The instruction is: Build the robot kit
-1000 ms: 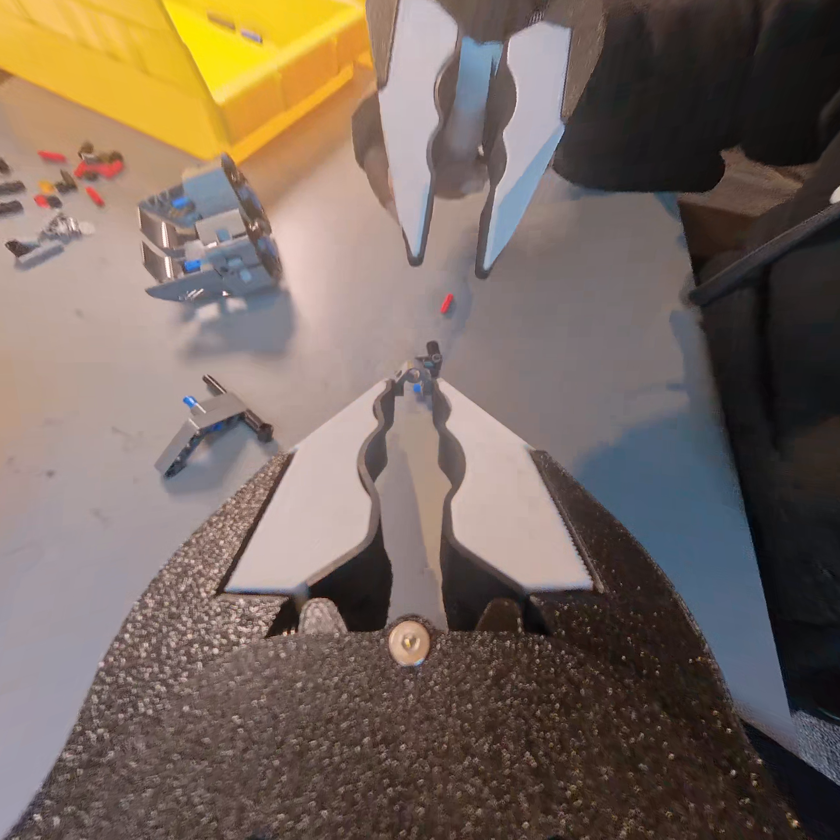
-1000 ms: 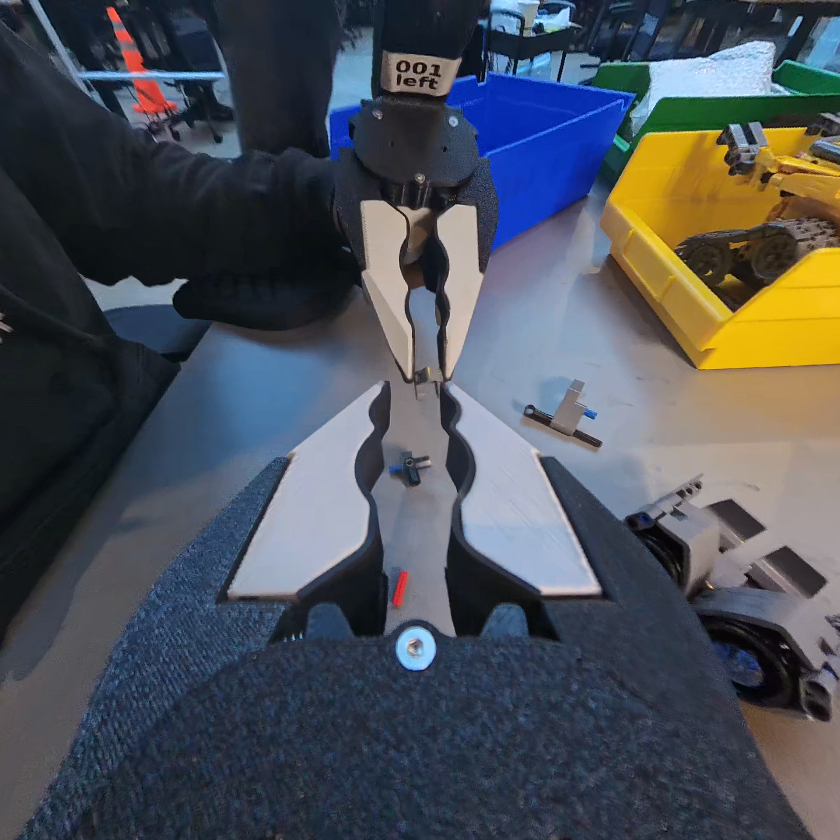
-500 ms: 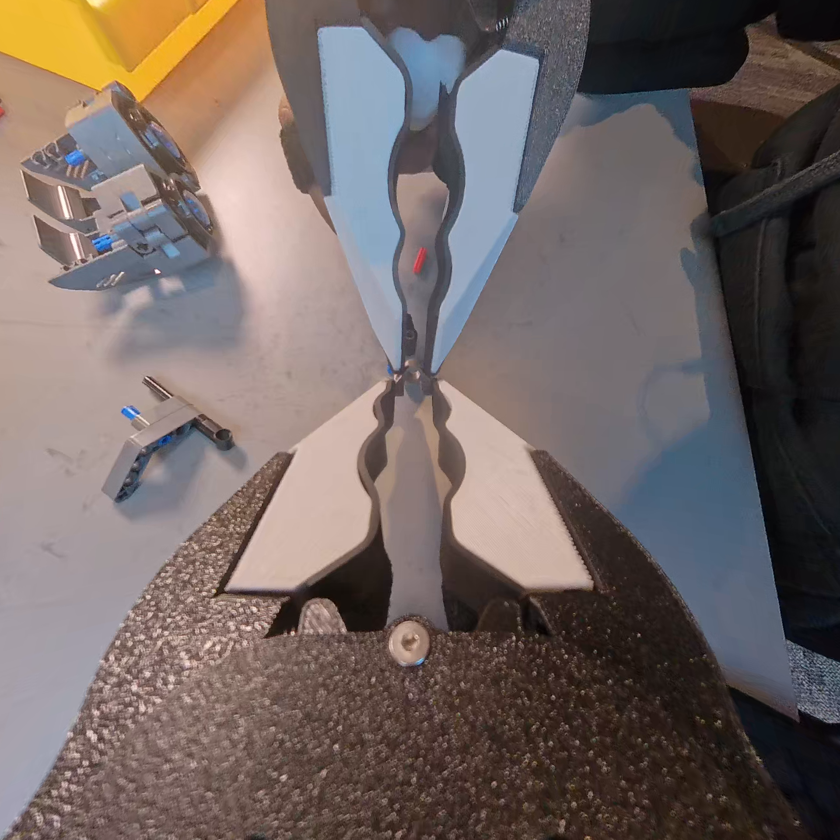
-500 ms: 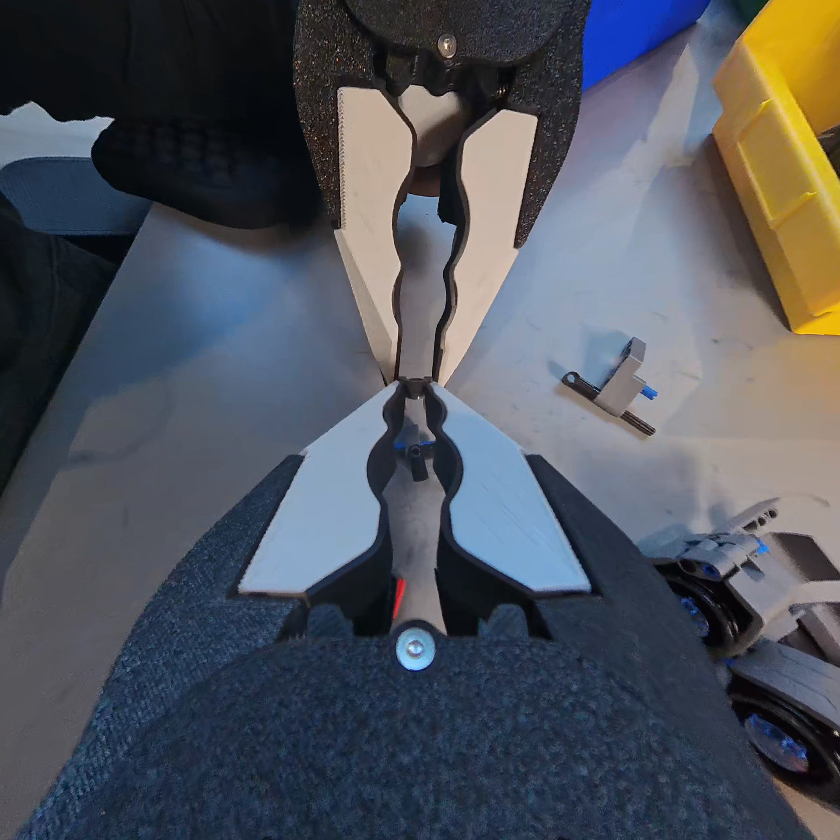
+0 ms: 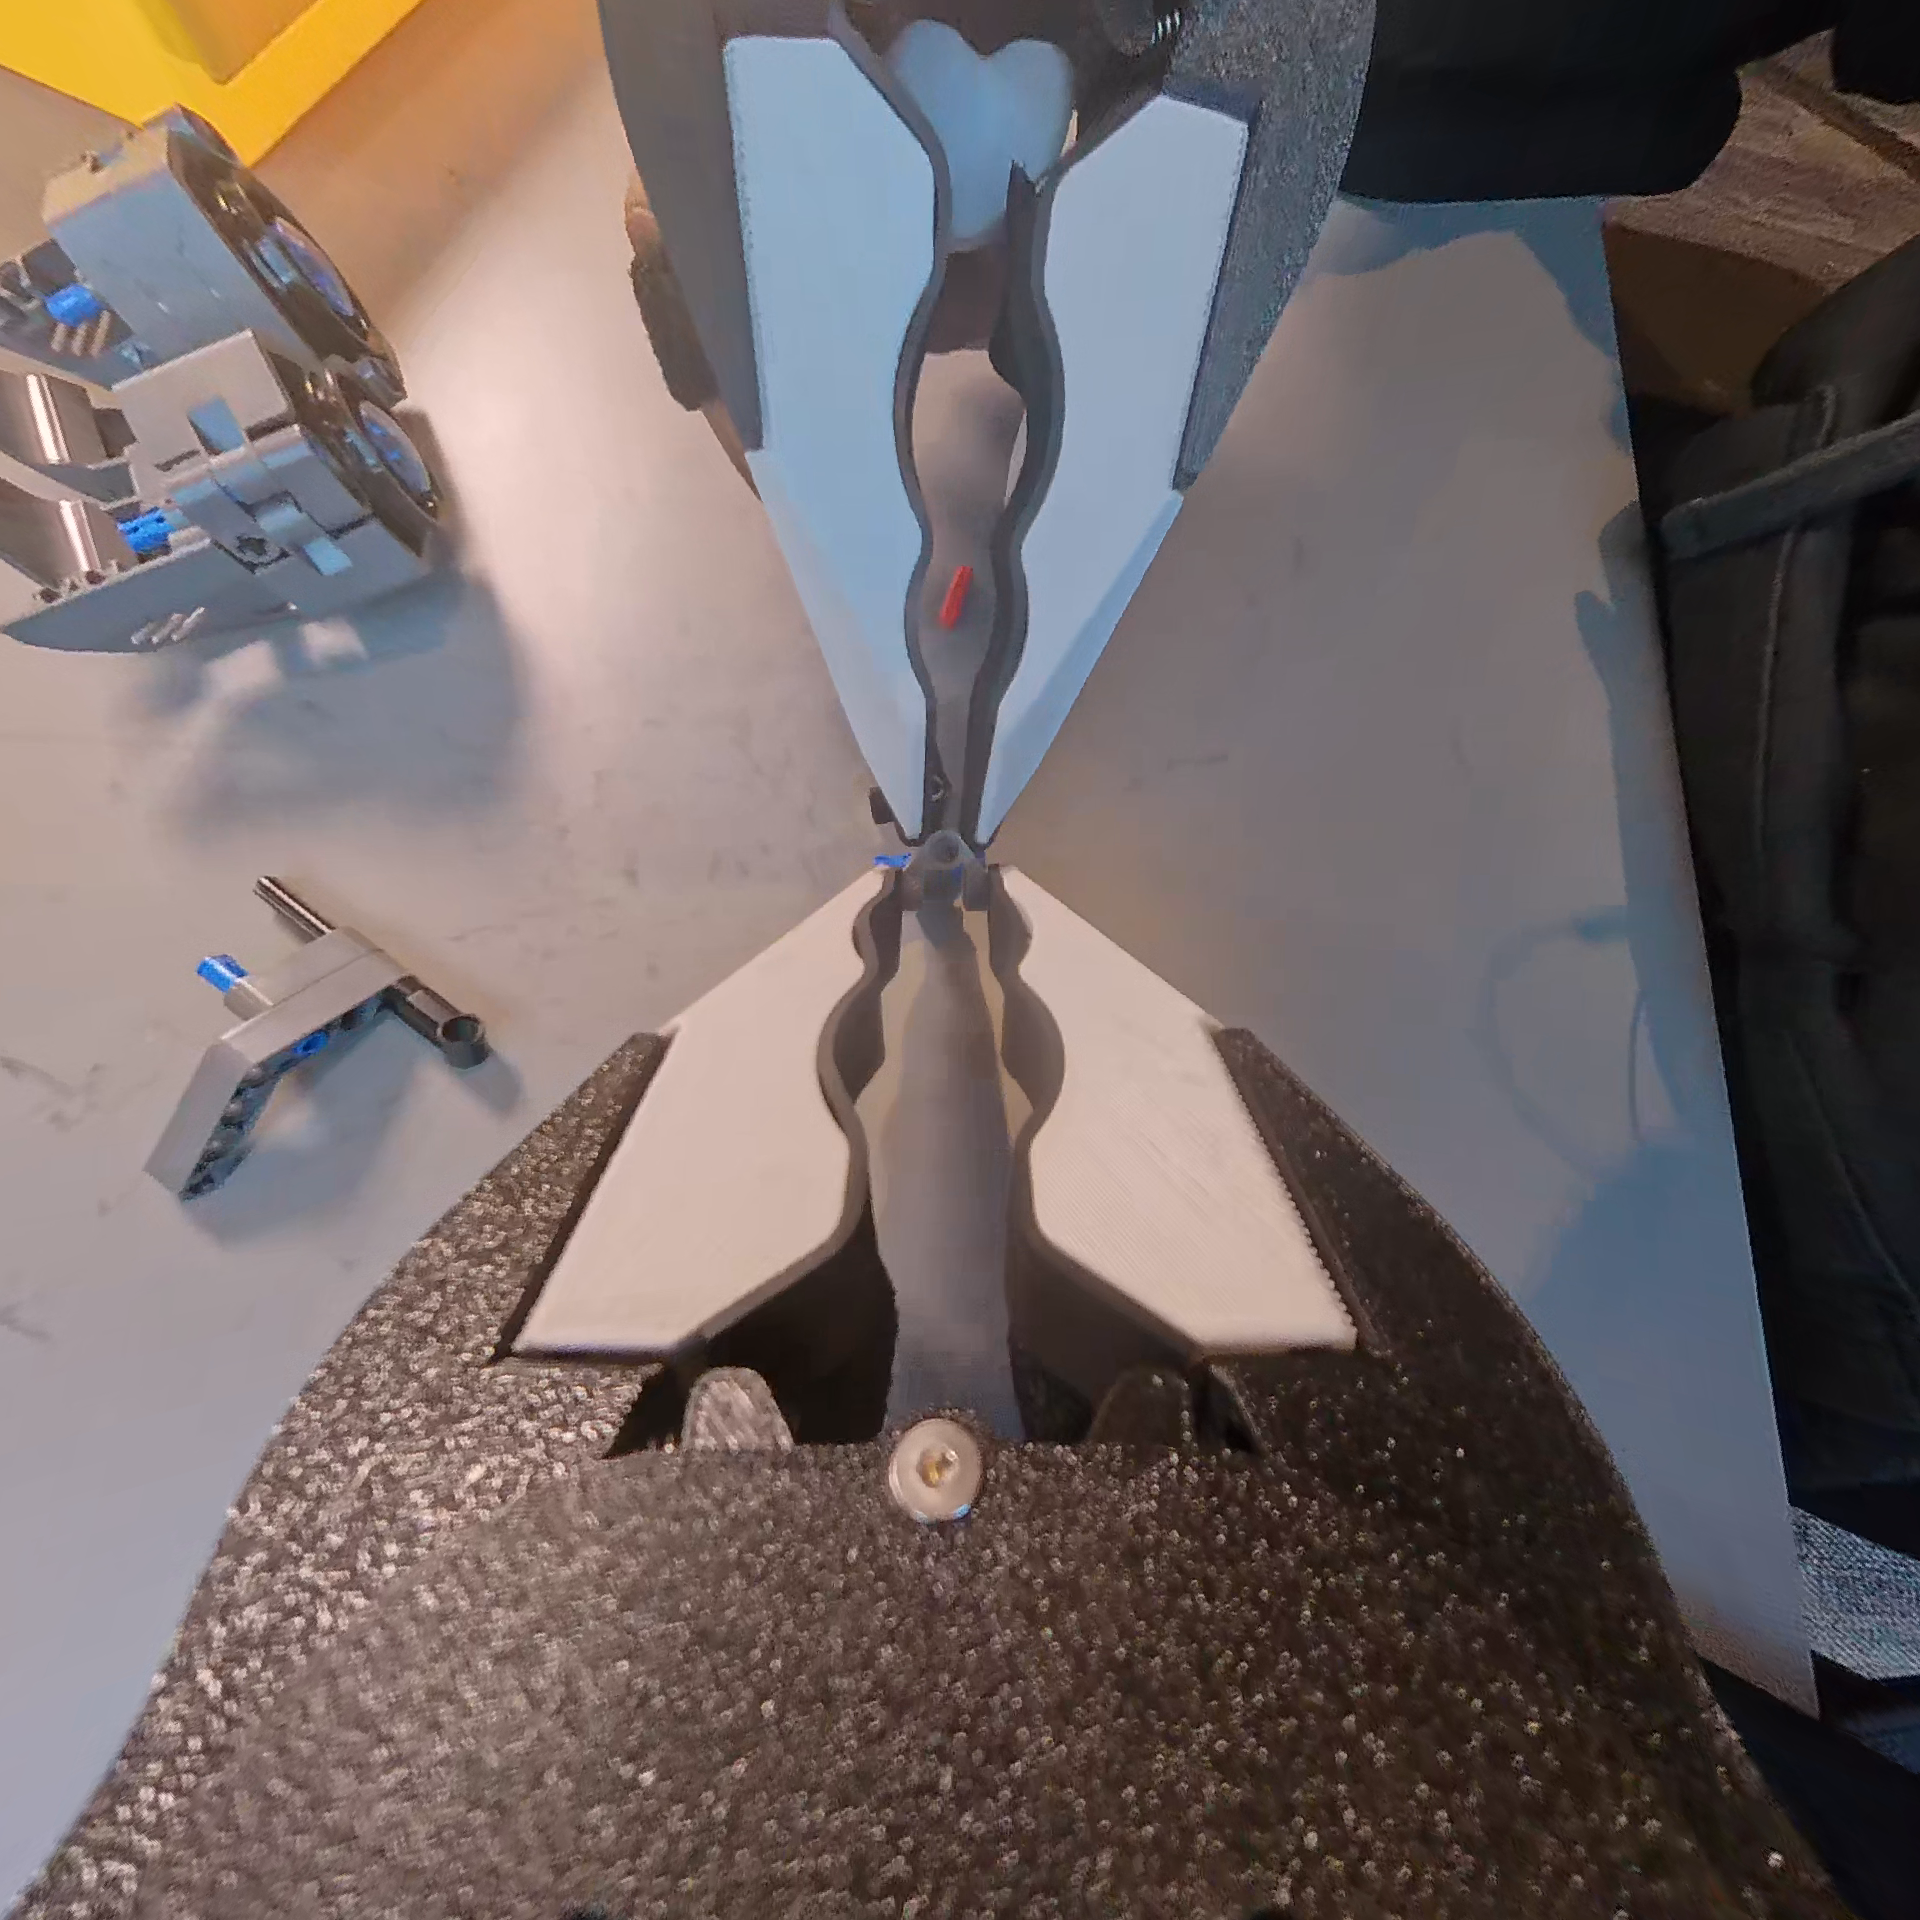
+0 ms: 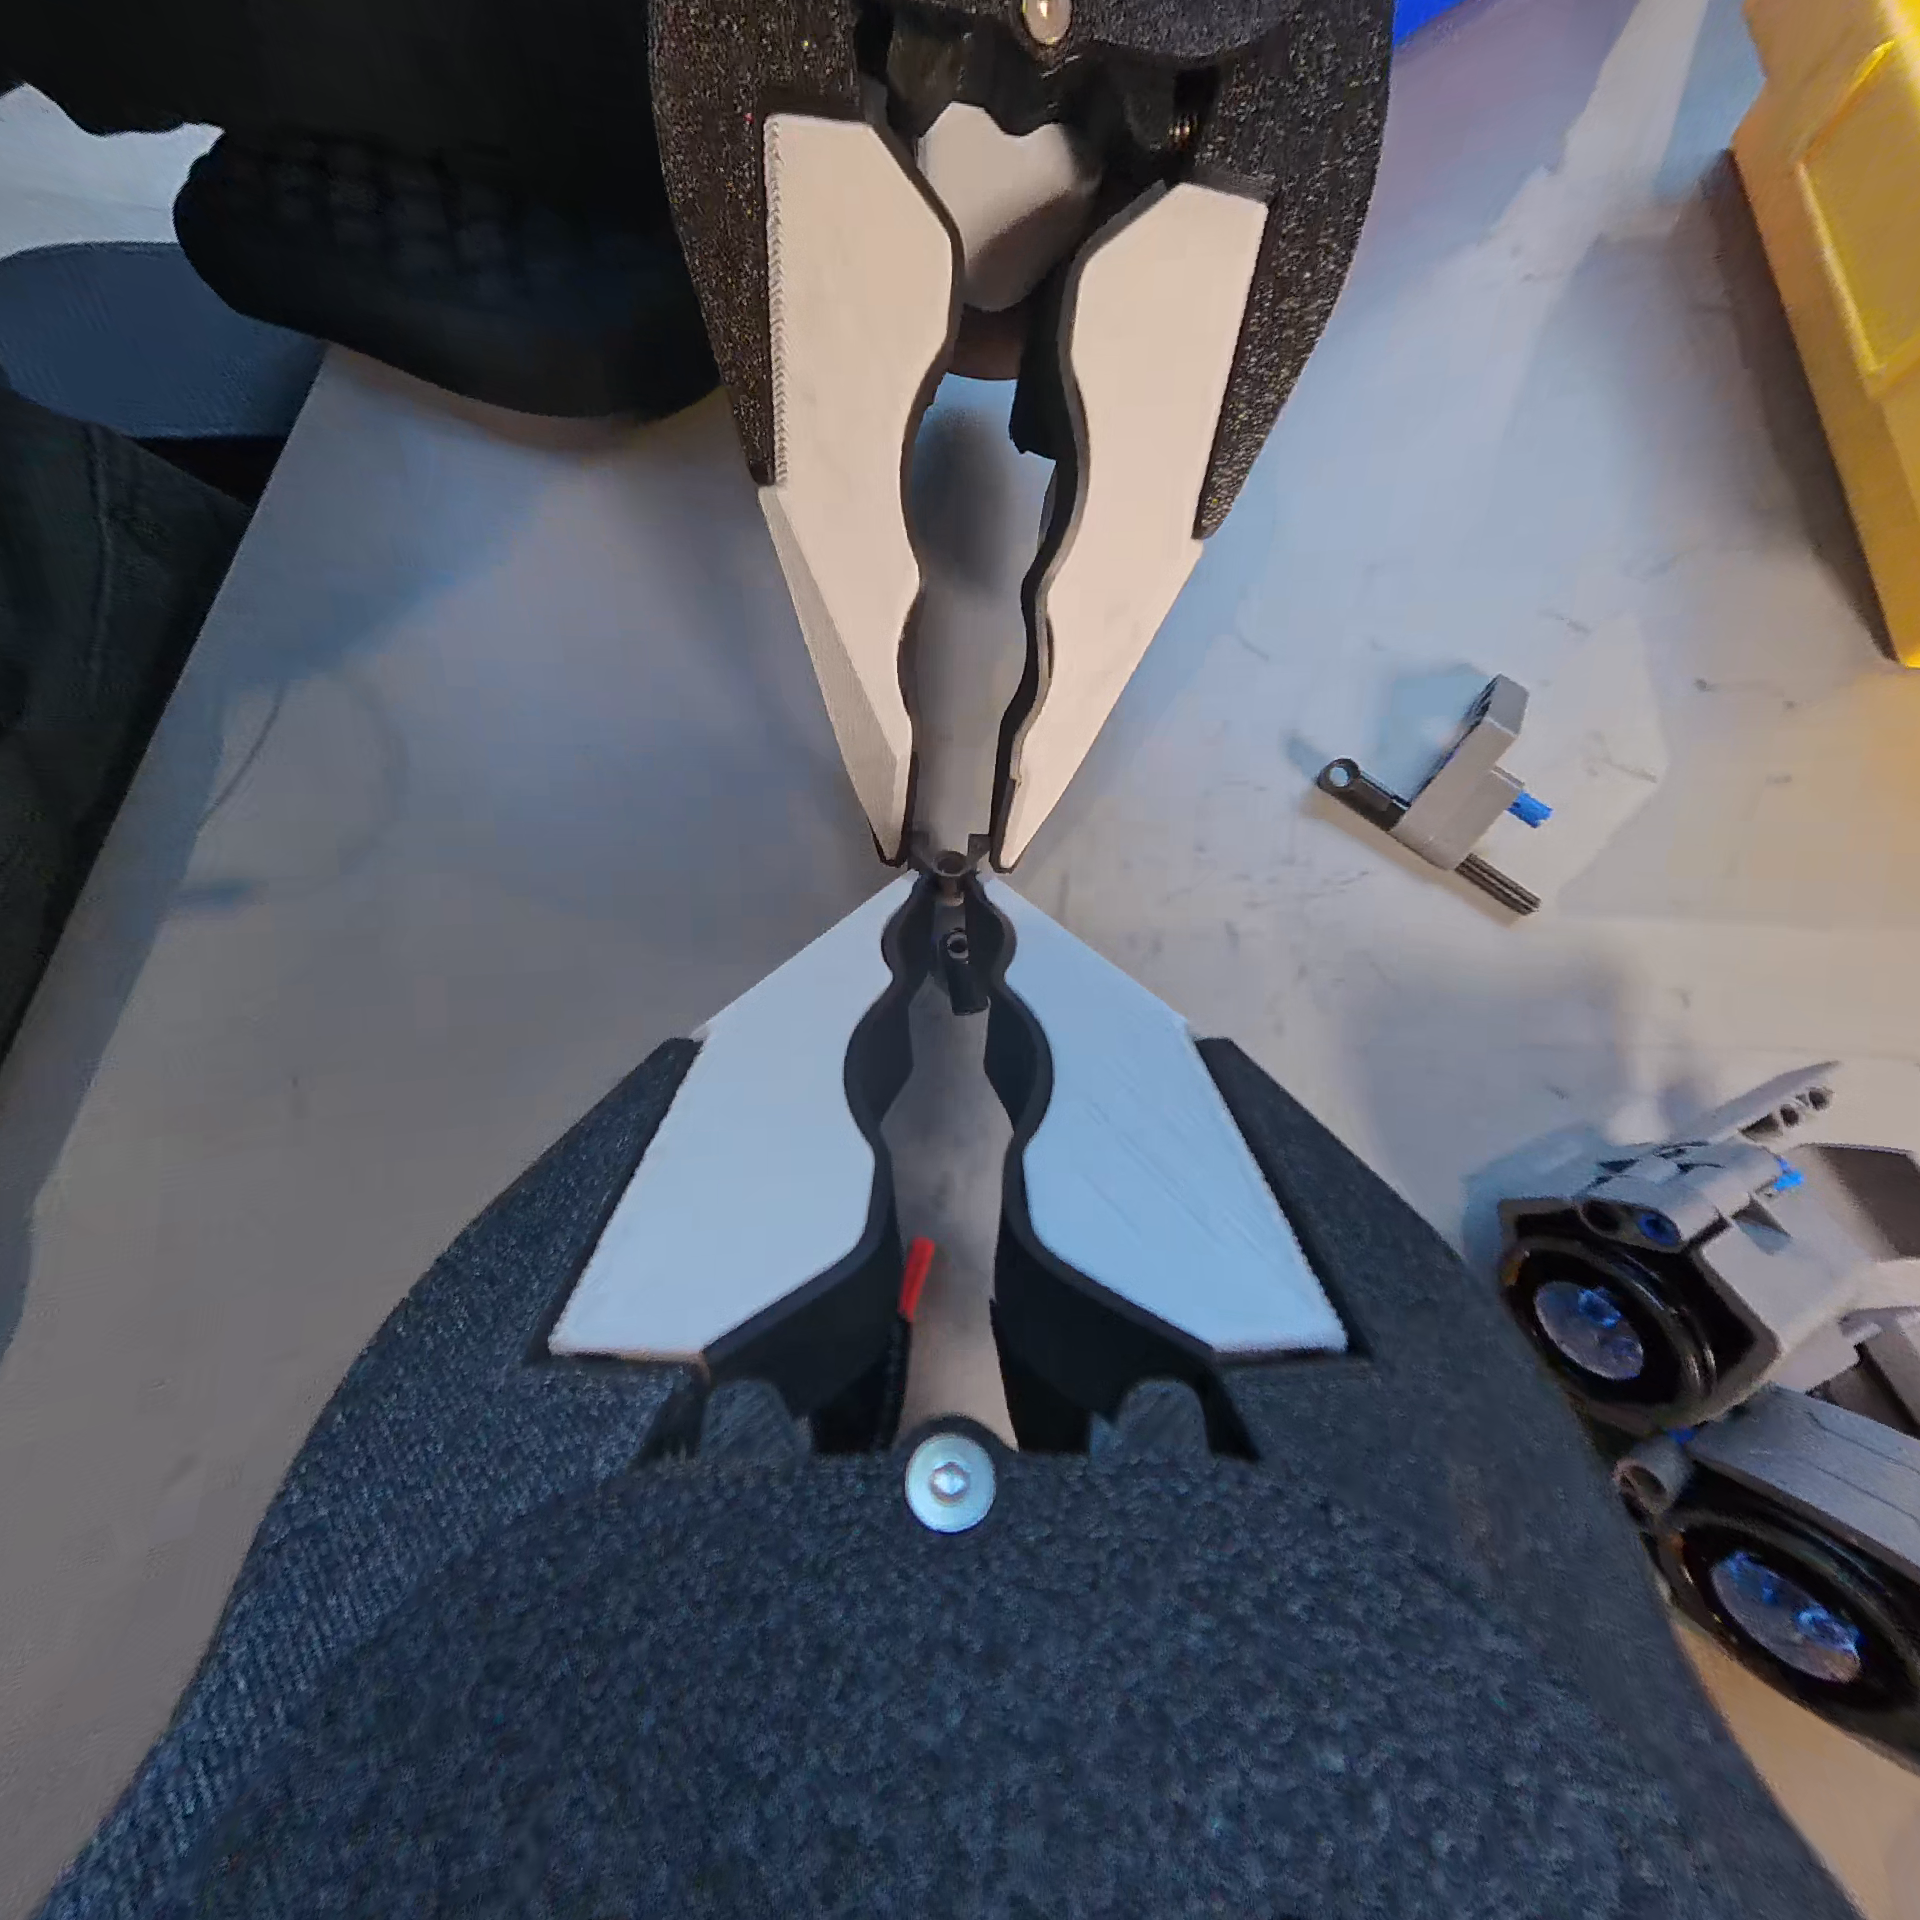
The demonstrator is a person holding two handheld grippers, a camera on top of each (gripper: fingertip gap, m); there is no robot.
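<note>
**Dark connector pinched tip to tip between my two grippers**

Dark connector, a tiny piece with a blue stub on its 9 o'clock side, sits clamped in the tips of my left gripper, lifted just above the table. My right gripper comes in from 12 o'clock in the left wrist view. Its jaws are drawn almost together on a black peg piece whose short barrel points back toward its camera. The two pieces touch end to end where the four fingertips meet (whether they have actually seated, I cannot tell: the joint is too small and shadowed).

A red pin lies loose on the table under the right gripper, seen through the gap of its fingers.

Room around the meeting point, from the left wrist view:
- 9 o'clock: a grey bracket with a black axle and blue pin, near but apart.
- 10 o'clock: a grey wheeled assembly, farther out, with a yellow bin behind it.
- 3 o'clock: bare tabletop, then the table edge, with dark fabric beyond it.

My black-gloved hand on the left gripper hangs over that edge in the right wrist view.
</note>
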